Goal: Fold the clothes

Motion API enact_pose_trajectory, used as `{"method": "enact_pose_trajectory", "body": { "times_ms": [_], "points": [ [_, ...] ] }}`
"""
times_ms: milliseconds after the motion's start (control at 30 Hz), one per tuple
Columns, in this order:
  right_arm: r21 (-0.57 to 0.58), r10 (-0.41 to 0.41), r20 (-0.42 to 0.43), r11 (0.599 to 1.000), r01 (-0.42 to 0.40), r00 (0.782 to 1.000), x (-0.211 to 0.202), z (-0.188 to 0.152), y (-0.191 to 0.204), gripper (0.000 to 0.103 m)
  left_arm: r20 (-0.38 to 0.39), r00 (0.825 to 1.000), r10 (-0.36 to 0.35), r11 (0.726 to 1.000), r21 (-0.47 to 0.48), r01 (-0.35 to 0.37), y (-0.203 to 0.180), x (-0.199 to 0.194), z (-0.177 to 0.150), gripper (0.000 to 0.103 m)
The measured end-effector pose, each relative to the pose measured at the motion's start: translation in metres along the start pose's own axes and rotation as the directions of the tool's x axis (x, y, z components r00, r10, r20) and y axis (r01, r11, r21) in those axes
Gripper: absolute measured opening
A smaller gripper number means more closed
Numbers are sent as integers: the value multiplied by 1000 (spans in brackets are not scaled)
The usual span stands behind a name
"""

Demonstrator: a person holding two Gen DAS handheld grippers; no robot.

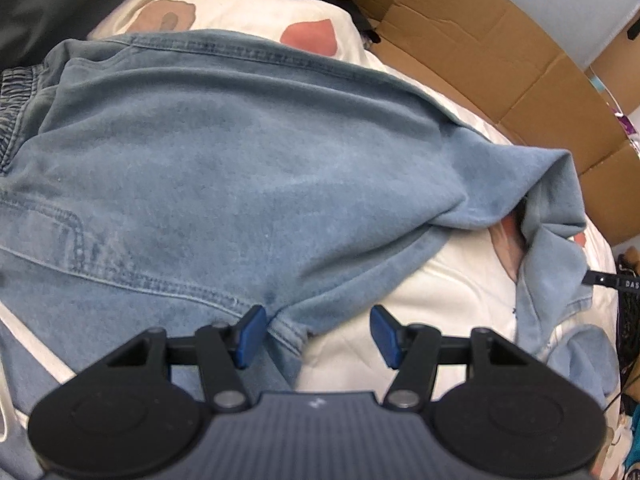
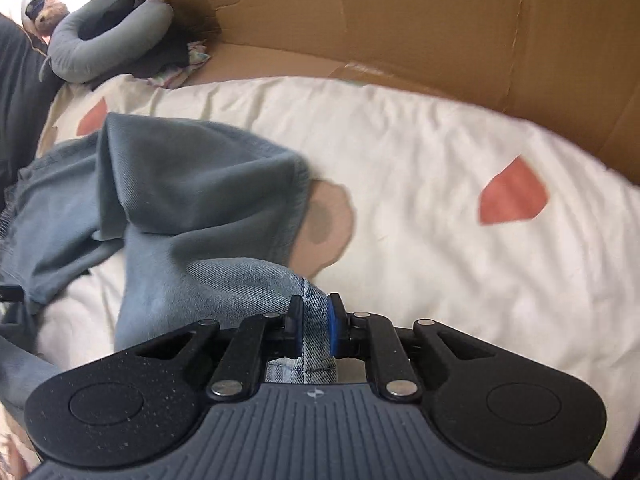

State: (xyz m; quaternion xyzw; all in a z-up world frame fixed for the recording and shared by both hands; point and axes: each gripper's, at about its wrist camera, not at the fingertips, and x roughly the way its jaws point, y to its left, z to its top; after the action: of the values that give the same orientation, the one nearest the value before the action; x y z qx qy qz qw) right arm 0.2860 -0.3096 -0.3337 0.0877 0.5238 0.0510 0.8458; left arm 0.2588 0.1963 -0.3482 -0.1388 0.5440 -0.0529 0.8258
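Light blue denim jeans [image 1: 224,168] lie spread on a bed covered by a cream sheet [image 2: 420,168] printed with coral and tan patches. In the left wrist view the denim fills most of the frame; the elastic waistband [image 1: 14,100] sits at the left edge of the frame, stitched seams run across the near part of the fabric, and one leg is bunched and folded over itself toward the right.

Left gripper [image 1: 318,334]: jaws spread wide, nothing between them. Its left blue pad [image 1: 251,334] is just beside a seamed corner of the denim; contact cannot be confirmed. The right pad hangs over bare sheet.

Right gripper [image 2: 314,326]: jaws clenched on a hem of the jeans, a strip of pale denim pinched between the pads. From this grip the leg runs up and left, rumpled, to a folded mass of fabric lying on the sheet.

Along the far edge of the bed stands brown cardboard [image 2: 420,20], flattened and creased. At the far left corner, in the right wrist view, rests a grey curved pillow [image 2: 104,40] with a brown soft toy [image 2: 50,10] beside it. Dark fabric borders the left edge of the bed. Motion blur affects the right part of the right wrist view.
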Motion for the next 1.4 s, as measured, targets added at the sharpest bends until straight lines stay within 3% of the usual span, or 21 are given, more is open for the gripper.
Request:
{"method": "enact_pose_trajectory", "body": {
  "times_ms": [267, 567, 733, 967, 1233, 1400],
  "points": [
    [-79, -107, 35, 991, 110, 994, -25, 18, -12, 10, -3, 1000, -21, 1000, -1, 21, -2, 0, -1, 60],
    [-143, -234, 73, 959, 243, 969, -47, 34, -40, 10, 17, 1000, -8, 1000, -22, 9, 4, -7, 3, 60],
    [-173, -277, 93, 941, 290, 956, -46, 45, -50, 10, 31, 999, 13, 1000, -28, -12, 6, -13, 7, 61],
    [-203, -360, 138, 901, 383, 922, -27, 63, -62, 10, 24, 1000, -11, 999, -31, 11, -1, -2, 10, 61],
    [-183, -415, 142, 881, 436, 898, 12, 64, -71, 11, 2, 1000, -20, 1000, 6, 20, -11, 5, 8, 61],
    [2, -400, 173, 914, 406, 900, 29, 53, -93, 18, -2, 1000, 15, 1000, -1, -15, -3, 5, 8, 61]
  ]
}}
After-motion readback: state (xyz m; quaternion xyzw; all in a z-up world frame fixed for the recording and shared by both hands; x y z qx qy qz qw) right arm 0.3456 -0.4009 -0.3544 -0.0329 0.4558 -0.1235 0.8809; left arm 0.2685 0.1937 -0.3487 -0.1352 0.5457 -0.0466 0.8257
